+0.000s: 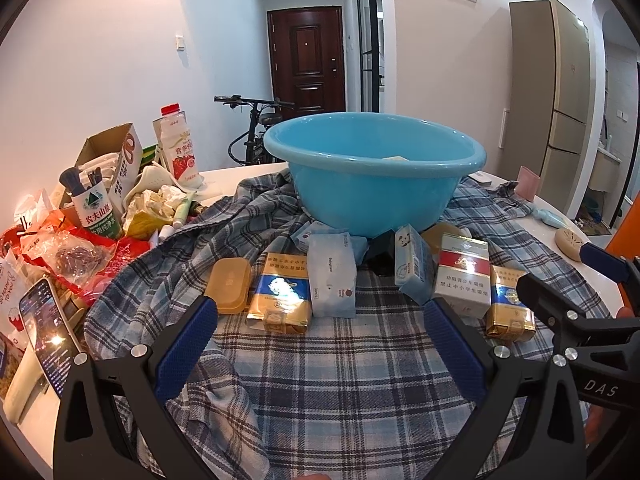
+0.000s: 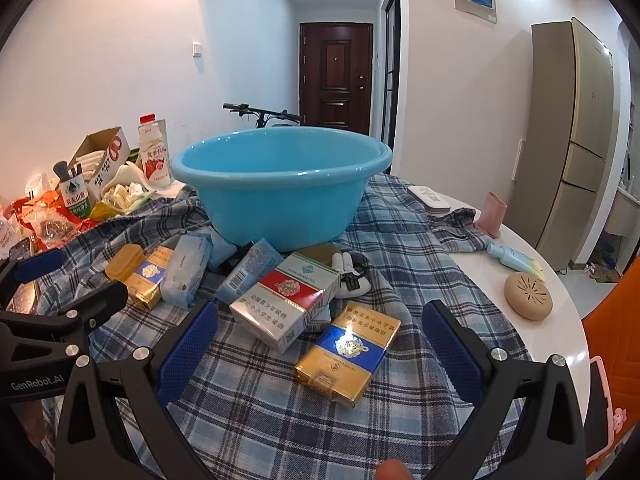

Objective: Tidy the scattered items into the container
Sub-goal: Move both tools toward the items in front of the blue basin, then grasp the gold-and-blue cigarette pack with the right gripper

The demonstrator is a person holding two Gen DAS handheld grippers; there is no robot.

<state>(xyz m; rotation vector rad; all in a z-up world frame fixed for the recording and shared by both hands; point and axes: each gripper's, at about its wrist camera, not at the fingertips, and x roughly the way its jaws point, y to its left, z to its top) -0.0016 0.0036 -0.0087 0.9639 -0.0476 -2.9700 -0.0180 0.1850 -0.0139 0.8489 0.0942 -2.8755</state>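
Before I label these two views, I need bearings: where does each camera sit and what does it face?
Left wrist: on the left gripper, low over the plaid cloth, facing the basin; the right gripper shows at right.
Right wrist: on the right gripper, facing the basin; the left gripper shows at left.
Shared: basin, cloth, cigarette packs, door.

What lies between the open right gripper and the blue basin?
In the right wrist view, between the right gripper and the blue basin lie a gold-and-blue cigarette pack and a red-and-silver pack on the plaid cloth.
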